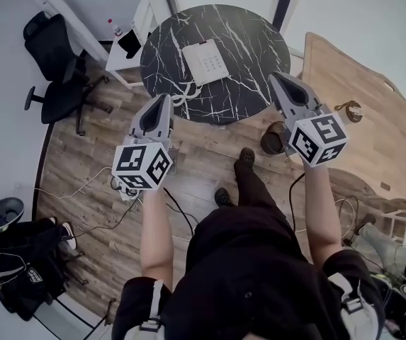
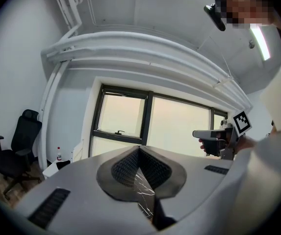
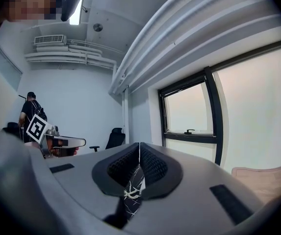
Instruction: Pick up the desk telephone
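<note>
A white desk telephone [image 1: 206, 61] lies on a round black marble table [image 1: 252, 41], its coiled cord [image 1: 180, 94] trailing toward the table's near left edge. My left gripper [image 1: 161, 105] hovers shut near that edge, left of and short of the phone. My right gripper [image 1: 279, 82] is shut too, at the table's near right edge. Neither touches the phone. In the left gripper view the jaws [image 2: 139, 153] meet with only a sliver of marble showing below; the right gripper view [image 3: 139, 152] shows the same, with the cord glimpsed below.
A black office chair [image 1: 54, 62] stands at the left, beside a small white side table [image 1: 121, 52] with a bottle. A wooden table [image 1: 358, 119] is to the right. Cables run over the wood floor [image 1: 82, 190]. A seated person [image 1: 11, 253] is at lower left.
</note>
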{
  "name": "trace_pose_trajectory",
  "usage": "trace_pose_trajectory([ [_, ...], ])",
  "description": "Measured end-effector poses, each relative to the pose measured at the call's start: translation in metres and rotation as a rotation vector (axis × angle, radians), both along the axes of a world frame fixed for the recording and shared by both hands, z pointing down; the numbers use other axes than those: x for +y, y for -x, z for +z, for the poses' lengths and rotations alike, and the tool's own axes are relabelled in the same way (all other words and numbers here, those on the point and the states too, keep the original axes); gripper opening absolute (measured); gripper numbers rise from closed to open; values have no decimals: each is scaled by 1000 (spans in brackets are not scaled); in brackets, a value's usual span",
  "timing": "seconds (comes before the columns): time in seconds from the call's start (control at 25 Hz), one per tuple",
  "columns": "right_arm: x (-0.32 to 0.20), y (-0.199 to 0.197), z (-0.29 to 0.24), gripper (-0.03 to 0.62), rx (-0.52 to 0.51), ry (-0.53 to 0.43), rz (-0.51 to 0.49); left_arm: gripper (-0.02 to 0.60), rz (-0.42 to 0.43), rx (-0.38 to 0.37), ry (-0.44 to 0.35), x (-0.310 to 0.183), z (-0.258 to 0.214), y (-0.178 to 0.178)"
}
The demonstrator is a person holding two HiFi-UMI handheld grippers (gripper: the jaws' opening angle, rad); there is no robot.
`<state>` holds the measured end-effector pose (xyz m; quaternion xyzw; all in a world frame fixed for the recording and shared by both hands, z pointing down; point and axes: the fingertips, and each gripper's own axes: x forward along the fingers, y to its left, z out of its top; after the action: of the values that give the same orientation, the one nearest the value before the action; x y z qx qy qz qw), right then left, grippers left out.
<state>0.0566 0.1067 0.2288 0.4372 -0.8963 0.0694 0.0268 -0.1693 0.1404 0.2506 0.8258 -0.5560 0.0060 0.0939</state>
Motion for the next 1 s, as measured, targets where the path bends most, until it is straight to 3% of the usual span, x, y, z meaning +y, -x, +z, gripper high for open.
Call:
trace_pose_trajectory([
  [0.52, -87, 24, 13, 31, -6, 23, -44, 14, -47, -19, 33, -71, 13, 24],
  [1.0, -194, 25, 27, 31, -12, 73, -103, 14, -71, -22, 87, -169, 26, 6],
])
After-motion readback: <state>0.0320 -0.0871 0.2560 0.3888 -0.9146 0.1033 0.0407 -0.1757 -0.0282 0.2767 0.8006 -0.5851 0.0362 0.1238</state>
